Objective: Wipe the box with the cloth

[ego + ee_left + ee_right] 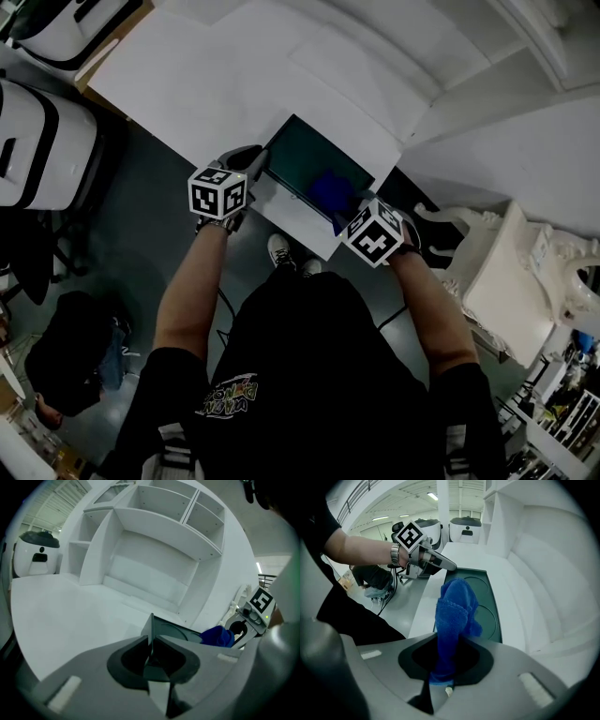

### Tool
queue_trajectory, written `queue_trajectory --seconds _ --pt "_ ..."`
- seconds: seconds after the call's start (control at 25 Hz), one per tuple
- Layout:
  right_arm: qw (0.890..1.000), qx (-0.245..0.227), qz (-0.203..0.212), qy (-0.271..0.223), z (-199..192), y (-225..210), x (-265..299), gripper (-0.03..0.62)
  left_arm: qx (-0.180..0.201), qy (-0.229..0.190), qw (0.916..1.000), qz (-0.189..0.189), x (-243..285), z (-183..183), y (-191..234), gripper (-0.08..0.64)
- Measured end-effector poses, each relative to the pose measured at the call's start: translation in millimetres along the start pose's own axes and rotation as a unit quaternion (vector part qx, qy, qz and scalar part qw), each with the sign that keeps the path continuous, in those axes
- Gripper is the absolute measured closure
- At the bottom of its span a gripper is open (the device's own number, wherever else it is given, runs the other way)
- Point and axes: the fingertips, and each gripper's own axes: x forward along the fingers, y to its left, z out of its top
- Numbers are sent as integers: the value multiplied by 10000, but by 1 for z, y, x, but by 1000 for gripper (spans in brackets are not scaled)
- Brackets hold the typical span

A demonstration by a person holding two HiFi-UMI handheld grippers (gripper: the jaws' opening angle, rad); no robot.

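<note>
The box (309, 161) is a shallow dark green tray near the front edge of the white table (225, 75). My left gripper (251, 169) is shut on the box's near left rim (151, 630), which stands as a thin edge between its jaws. A blue cloth (328, 190) rests on the box's right part. The right gripper (361, 208) is shut on this blue cloth (452, 616), which bunches up ahead of the jaws over the green box floor (487, 606). The cloth (216, 636) also shows in the left gripper view, on the box's far side.
White shelving (154, 531) stands at the back of the table. A white ornate chair (511, 272) is to the right, and white-and-black machines (42, 141) stand to the left. The person's legs and shoes (281, 253) are below the table edge.
</note>
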Motion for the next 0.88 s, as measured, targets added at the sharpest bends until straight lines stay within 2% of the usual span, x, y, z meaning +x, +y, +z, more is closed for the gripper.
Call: queue_trajectory --seconds 0.36,0.48,0.6,0.72,0.8,0.88 --pt "9972 596 0 -452 -34 7 -17 495 151 112 9996 220 2 -2 -2 514" --pt "9919 791 -104 -985 -45 12 -29 495 298 162 9990 287 2 -2 -2 514" --pt "9752 1238 -73 -1833 -41 21 -47 497 510 217 9975 436 3 -2 -2 514" --pt "9486 1837 215 -2568 -34 37 -58 497 532 251 9968 545 4 -3 -3 514" --pt "9306 2178 530 -2894 -26 48 -61 497 532 267 9965 586 5 -3 -3 514" --pt "9172 2417 827 -3056 -17 62 -59 497 522 293 9964 598 4 -3 -4 514"
